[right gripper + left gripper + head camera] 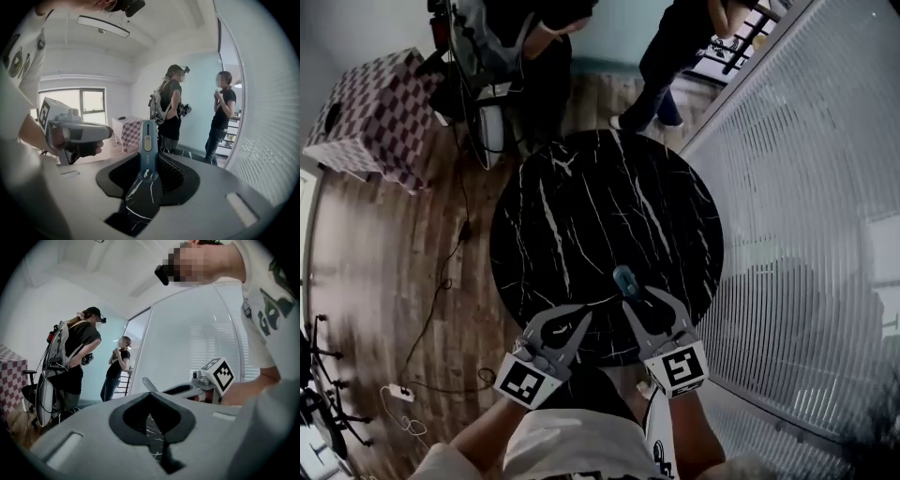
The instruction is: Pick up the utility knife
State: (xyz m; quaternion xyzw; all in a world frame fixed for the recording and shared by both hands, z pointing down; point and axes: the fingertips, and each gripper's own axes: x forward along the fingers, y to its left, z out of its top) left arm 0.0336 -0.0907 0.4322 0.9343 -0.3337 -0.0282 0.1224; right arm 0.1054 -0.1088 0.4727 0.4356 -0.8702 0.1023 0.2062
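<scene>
**A:** Trying to find the blue utility knife [624, 279] with the pale slider button, anyone see it?

**B:** Yep, it's clamped in the right gripper [642, 302], lower middle of the head view. The jaws are closed on its body, and the rest of the knife pokes out past the fingertips, toward the top of the frame. In the right gripper view it sits dead centre, pointing up, with ribbed black padding beside it.

**A:** So it's not lying on the round black marble-look surface [581, 206]?

**B:** Nope, it's in the gripper, over the lower edge of that surface as the head view shows it. You can see the white-veined marble through the gap under the jaws.

**A:** And the left gripper [581, 317]?

**B:** Just left of the right one, lower centre of the frame. Its jaws meet at the tips with nothing between them. Only a bit of marble shows through the cutout in its own view.

**A:** Anything else around?

**B:** A pink-and-white chequered box [370, 117] sits upper left on the wooden floor [384, 272], and two people [666, 47] stand at the top edge.
</scene>
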